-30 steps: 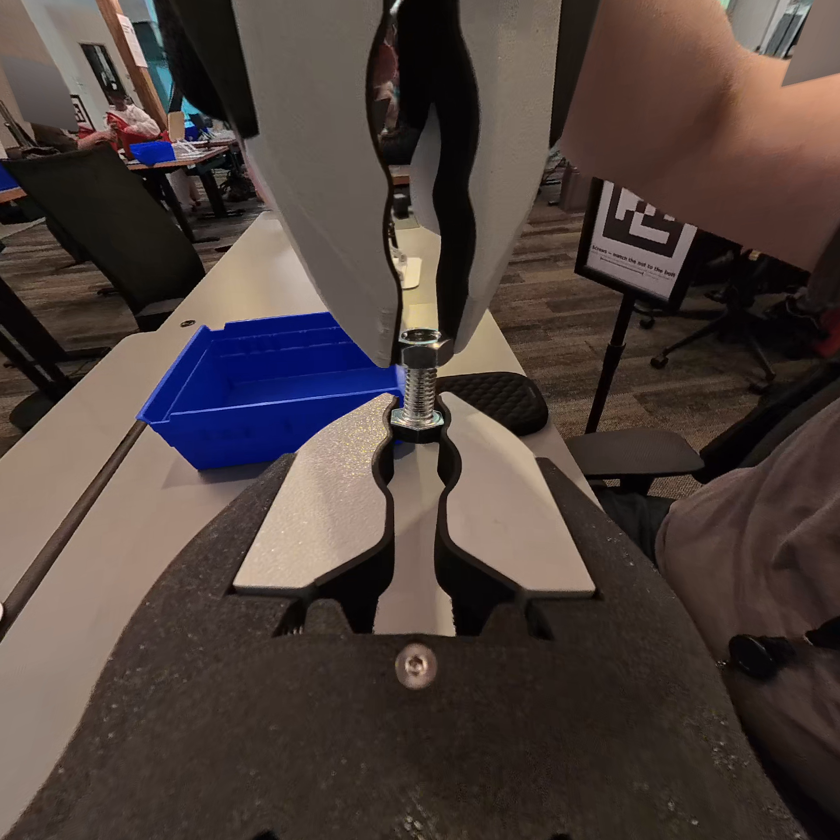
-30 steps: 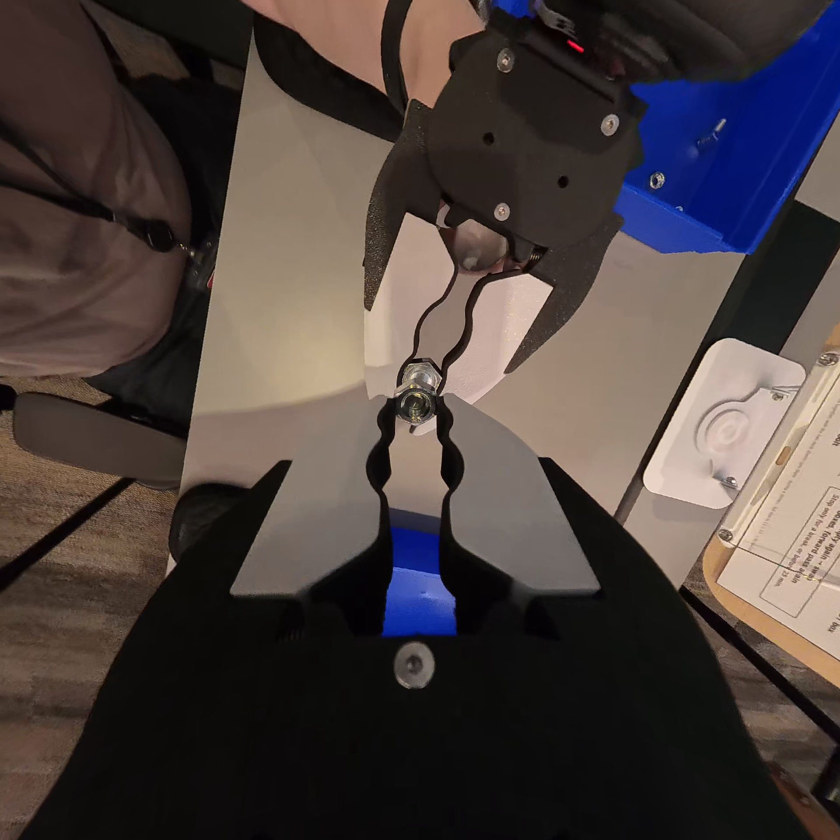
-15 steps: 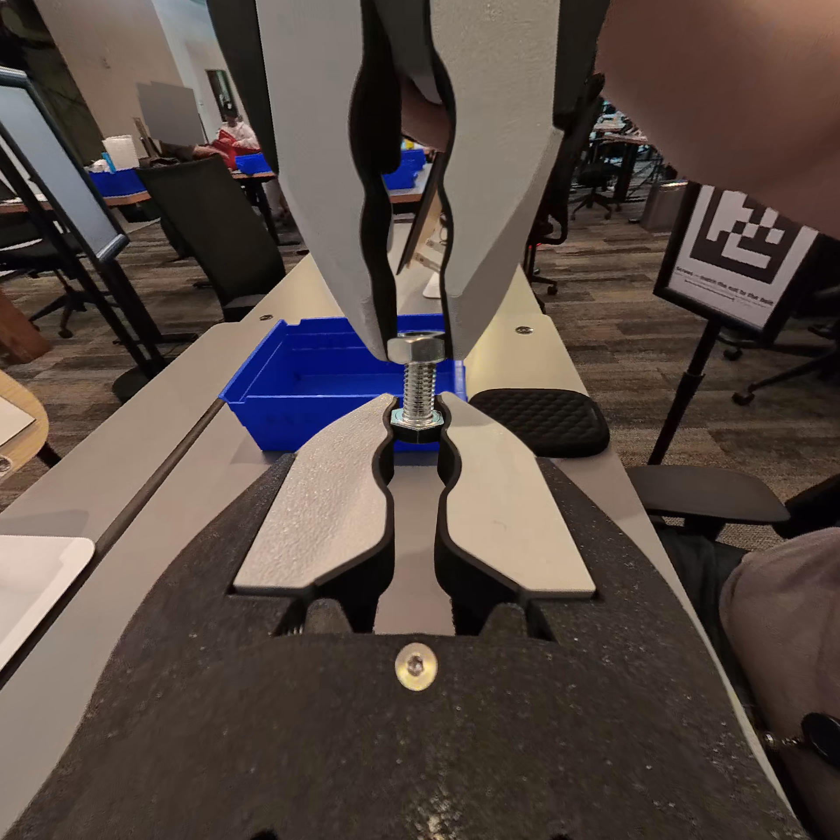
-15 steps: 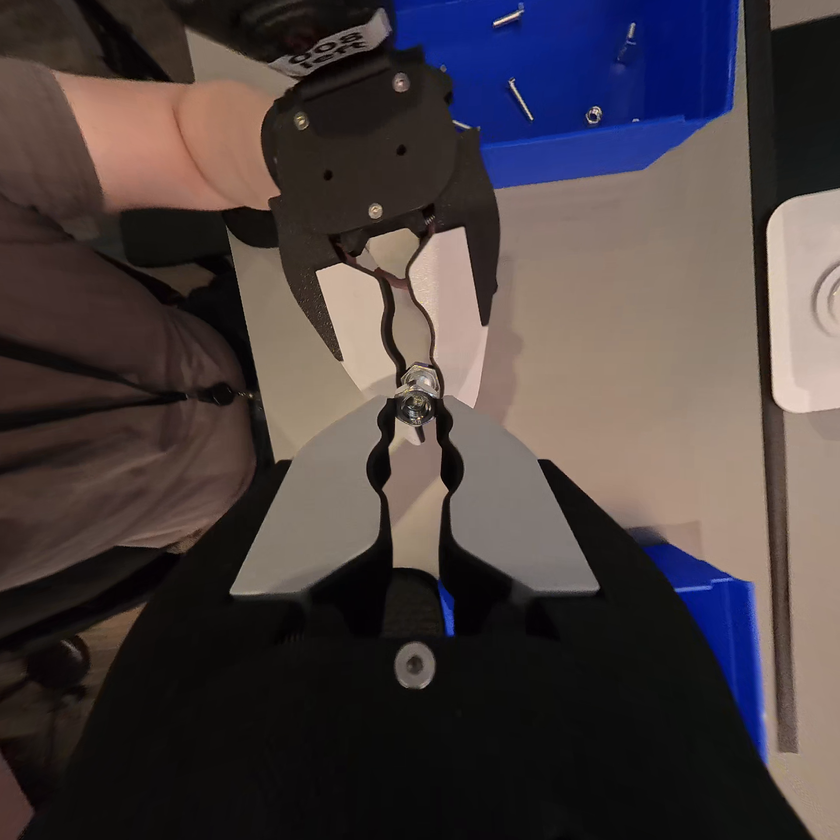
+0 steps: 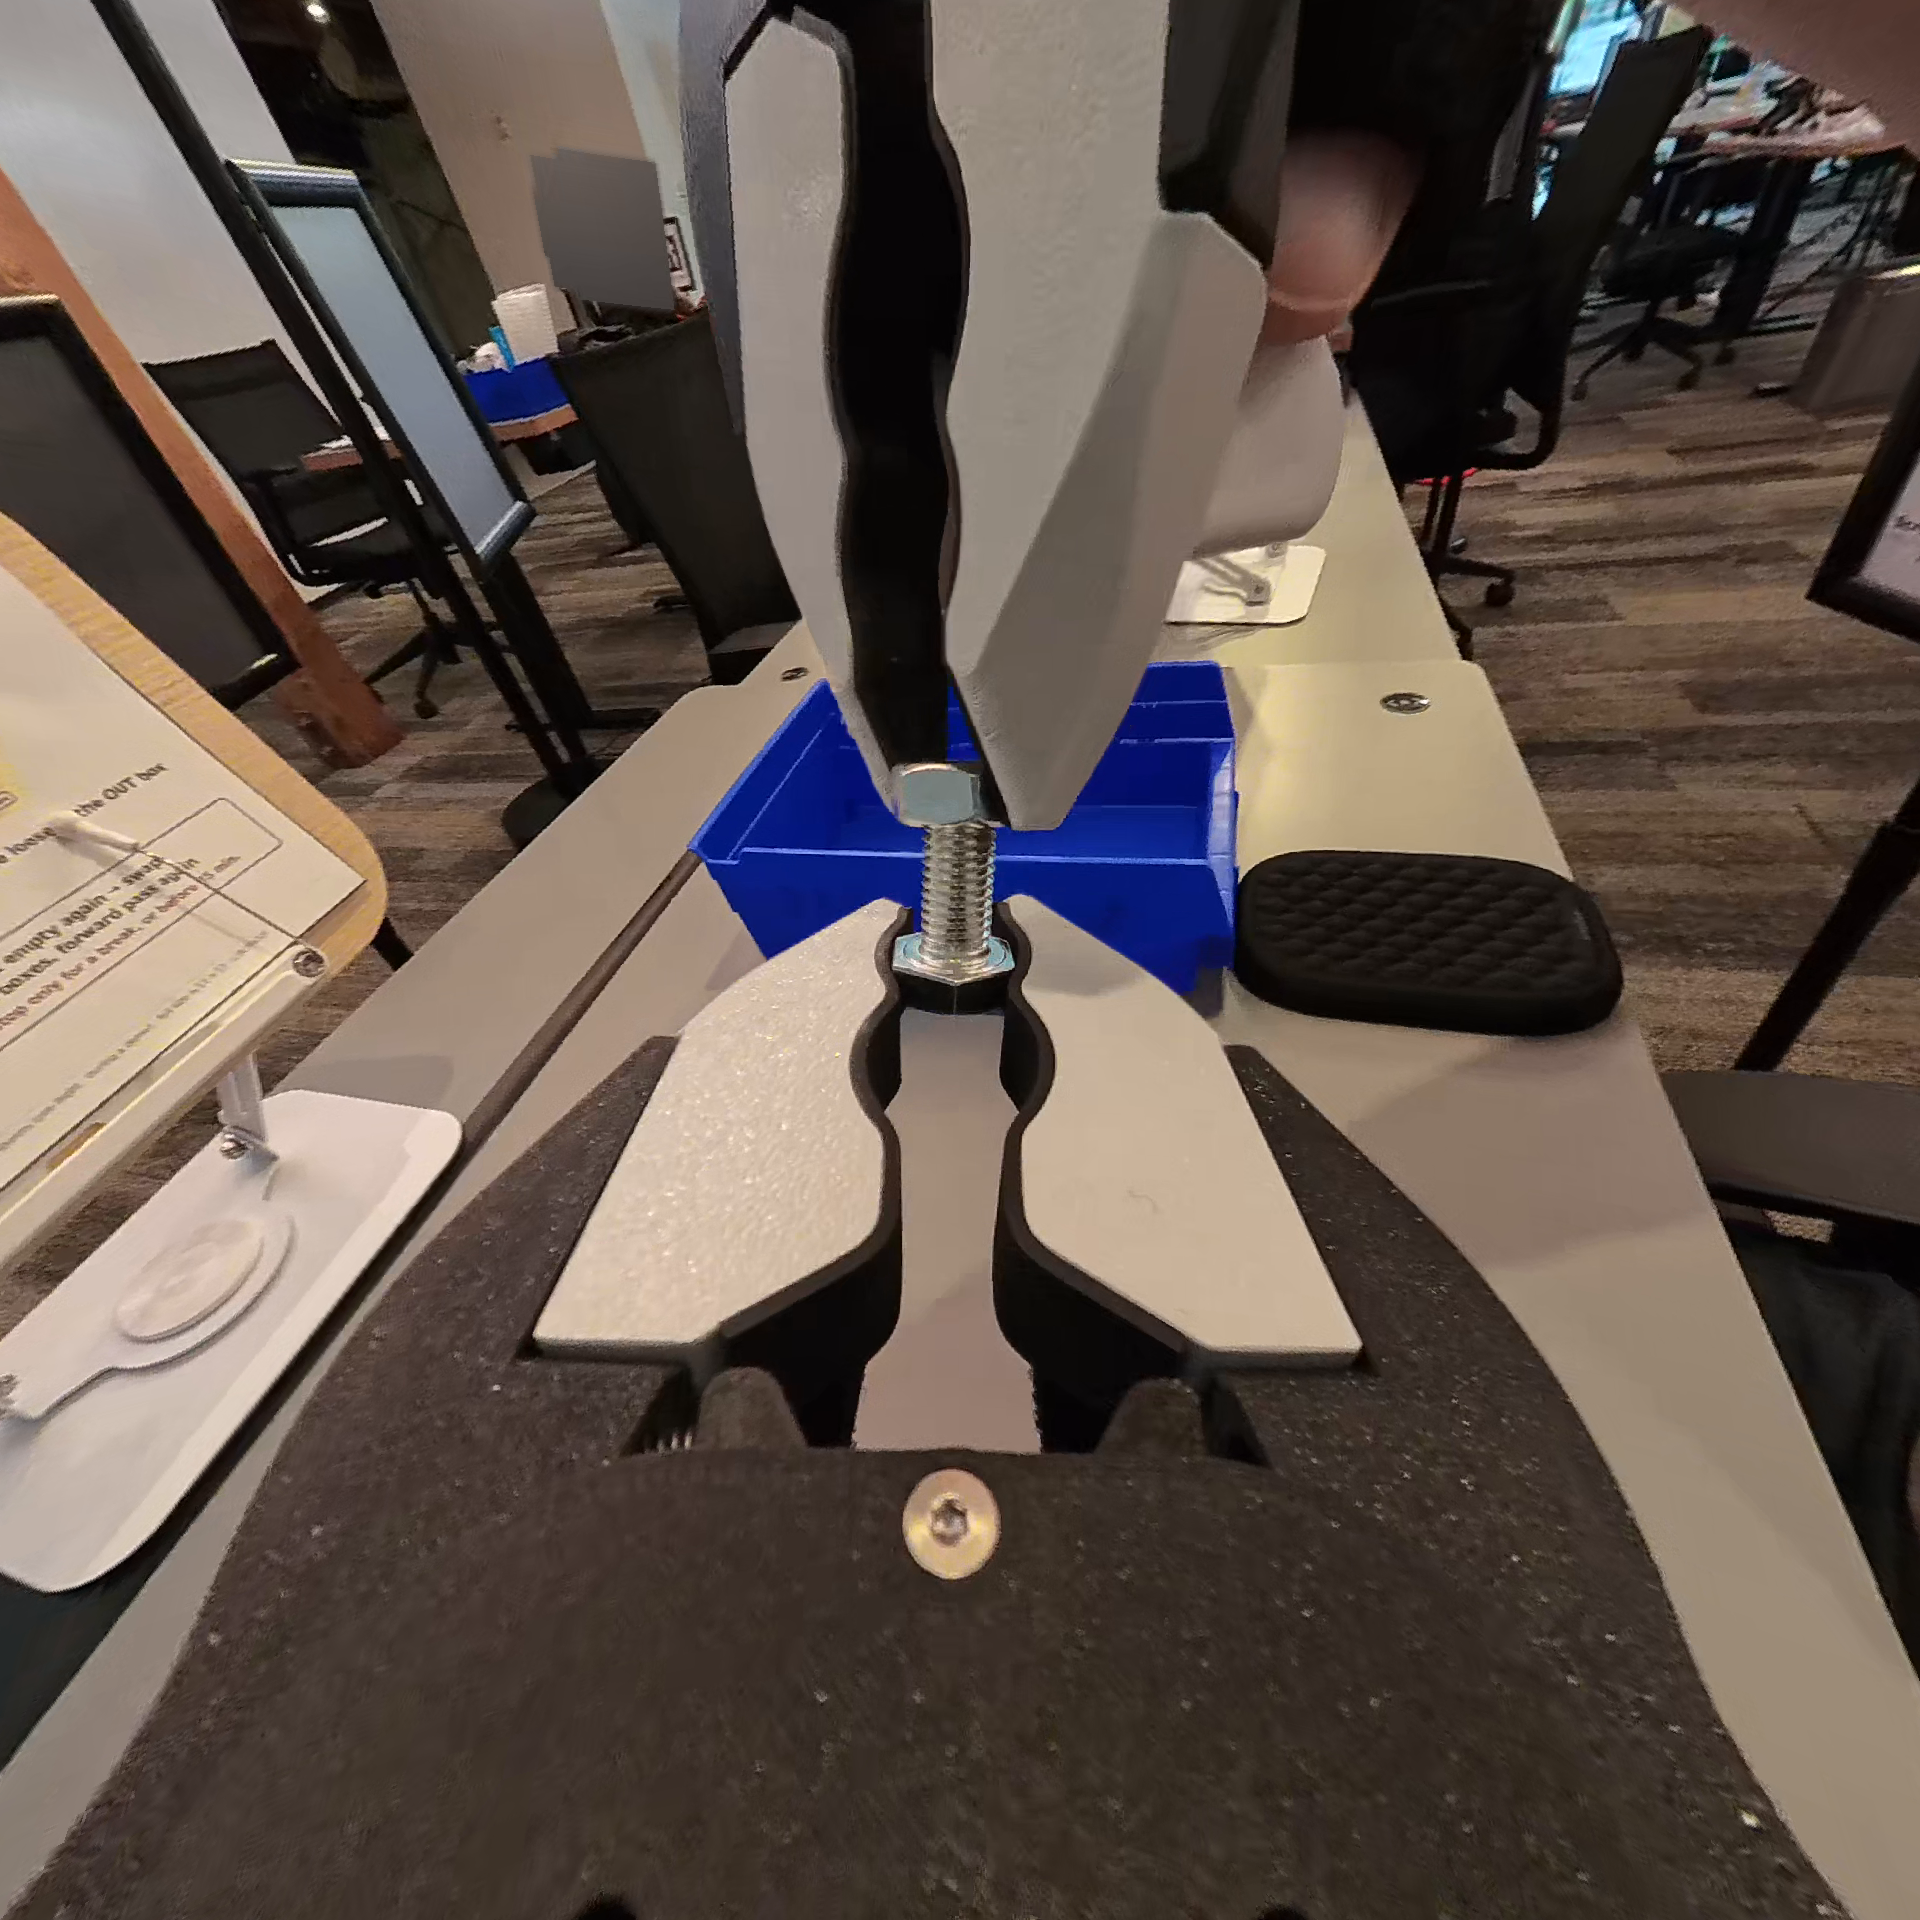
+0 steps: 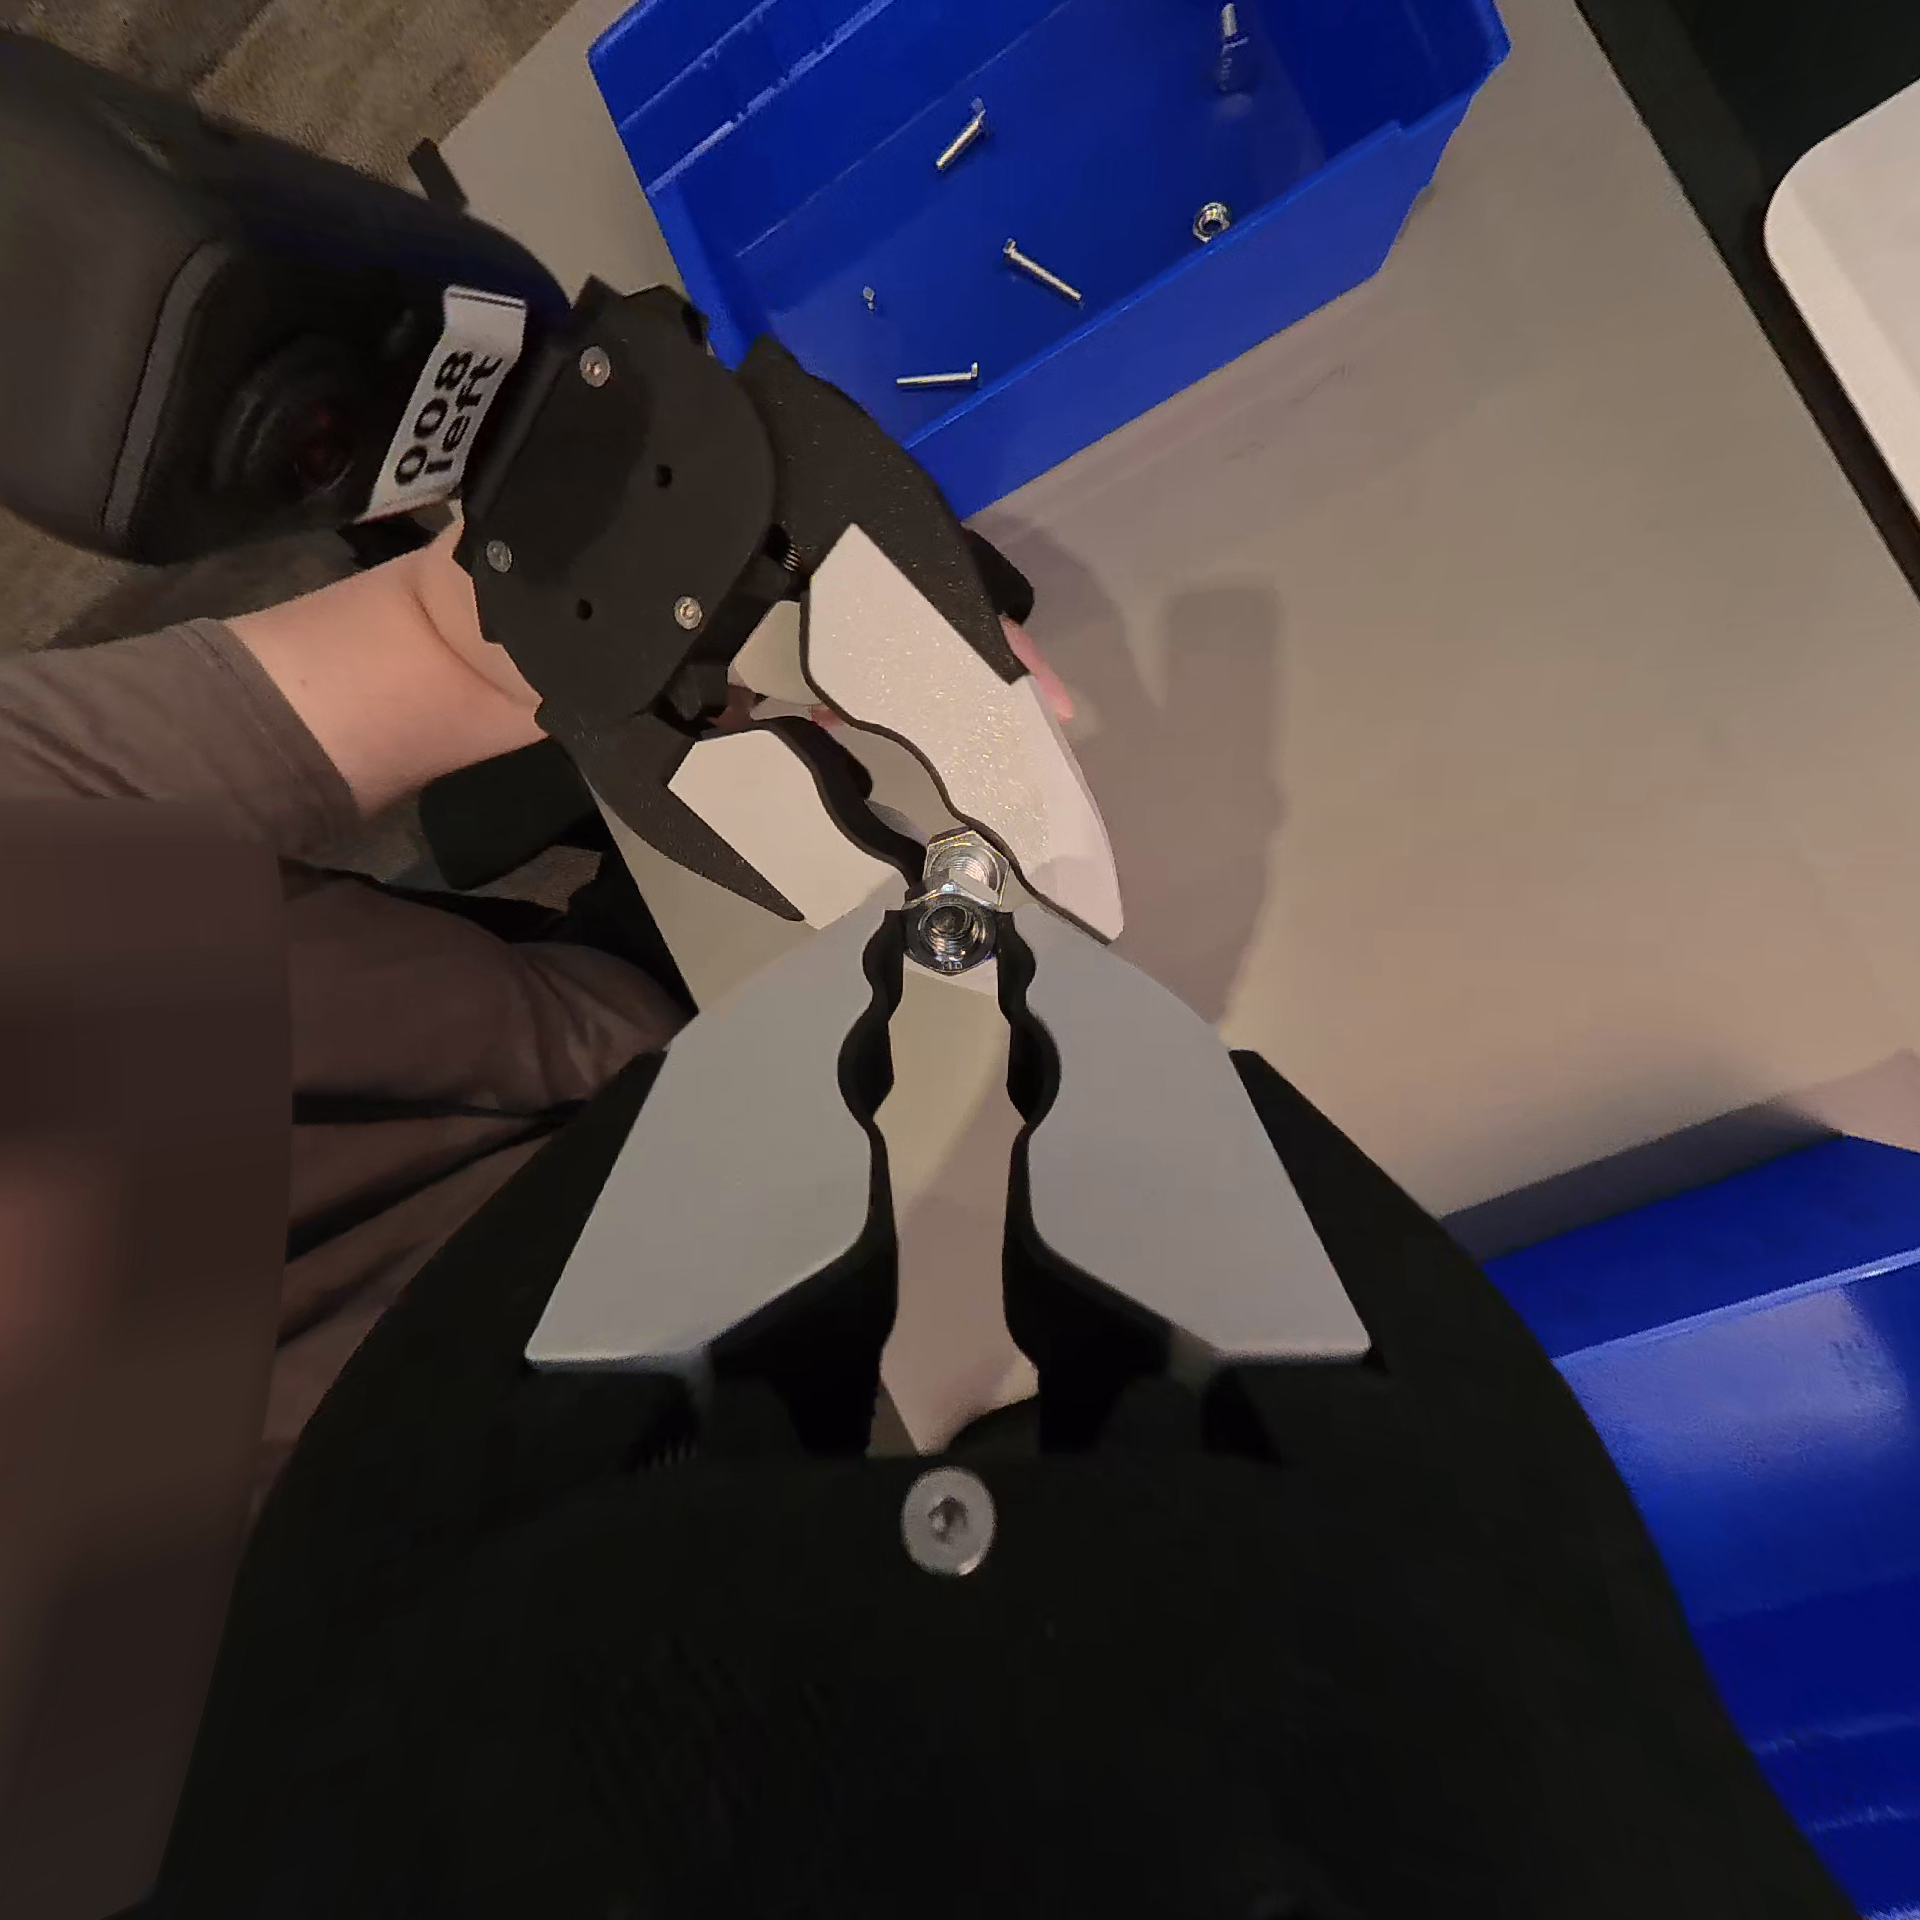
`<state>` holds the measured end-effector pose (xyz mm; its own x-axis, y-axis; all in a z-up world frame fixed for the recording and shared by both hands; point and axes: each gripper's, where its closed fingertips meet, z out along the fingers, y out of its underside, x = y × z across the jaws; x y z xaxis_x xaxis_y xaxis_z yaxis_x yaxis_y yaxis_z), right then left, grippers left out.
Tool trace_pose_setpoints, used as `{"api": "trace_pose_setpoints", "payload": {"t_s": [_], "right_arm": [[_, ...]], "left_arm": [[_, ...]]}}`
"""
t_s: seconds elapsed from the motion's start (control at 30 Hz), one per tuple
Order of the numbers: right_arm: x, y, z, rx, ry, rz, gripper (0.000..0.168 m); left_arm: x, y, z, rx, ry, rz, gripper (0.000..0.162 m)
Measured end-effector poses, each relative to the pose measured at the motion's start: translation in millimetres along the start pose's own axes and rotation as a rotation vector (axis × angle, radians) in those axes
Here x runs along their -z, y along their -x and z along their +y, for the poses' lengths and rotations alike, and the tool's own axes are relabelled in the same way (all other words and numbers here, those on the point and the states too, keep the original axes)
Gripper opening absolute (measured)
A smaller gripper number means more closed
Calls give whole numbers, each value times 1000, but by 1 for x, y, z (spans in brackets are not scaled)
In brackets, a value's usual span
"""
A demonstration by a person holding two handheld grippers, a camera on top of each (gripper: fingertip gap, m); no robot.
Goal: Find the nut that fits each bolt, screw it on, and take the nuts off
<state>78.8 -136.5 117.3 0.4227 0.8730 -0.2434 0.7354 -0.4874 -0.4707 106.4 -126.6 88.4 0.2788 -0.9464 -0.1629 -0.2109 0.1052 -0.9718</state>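
Observation:
A silver bolt (image 5: 956,883) stands upright in the air above the grey table (image 5: 1455,1195). My right gripper (image 5: 948,795) comes down from above and is shut on the bolt's hex head. My left gripper (image 5: 951,940) is shut on a hex nut (image 5: 951,956) that sits at the low end of the thread. In the right wrist view I look down the bolt head (image 6: 948,930) between my right gripper (image 6: 948,935). The left gripper (image 6: 961,868) reaches in from the upper left and holds the nut (image 6: 961,885).
A blue bin (image 5: 1039,862) stands behind the bolt, and in the right wrist view this bin (image 6: 1195,343) holds several small screws and nuts. A second blue bin (image 6: 1714,1455) is at the lower right. A black pad (image 5: 1423,940), a sign stand (image 5: 156,883) and its white base (image 5: 208,1278) are nearby.
Both grippers keep their hold on bolt and nut. The left gripper has swung around the bolt, from straight ahead to the upper left in the right wrist view. The background has shifted in both views.

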Motion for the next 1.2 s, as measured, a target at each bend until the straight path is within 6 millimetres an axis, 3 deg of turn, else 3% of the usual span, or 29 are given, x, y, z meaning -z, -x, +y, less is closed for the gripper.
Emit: {"api": "trace_pose_setpoints", "payload": {"t_s": [0.23,0.83,1.2], "right_arm": [[-2,-2,2,-128,14,-38,18],[-4,-13,-4,-347,29,-35,18],[-3,-14,-14,-330,8,3,18]], "left_arm": [[-1,5,4,-90,43,-80,14],[-3,21,7,-95,51,-215,14],[2,28,3,-47,23,-238,14]]}}
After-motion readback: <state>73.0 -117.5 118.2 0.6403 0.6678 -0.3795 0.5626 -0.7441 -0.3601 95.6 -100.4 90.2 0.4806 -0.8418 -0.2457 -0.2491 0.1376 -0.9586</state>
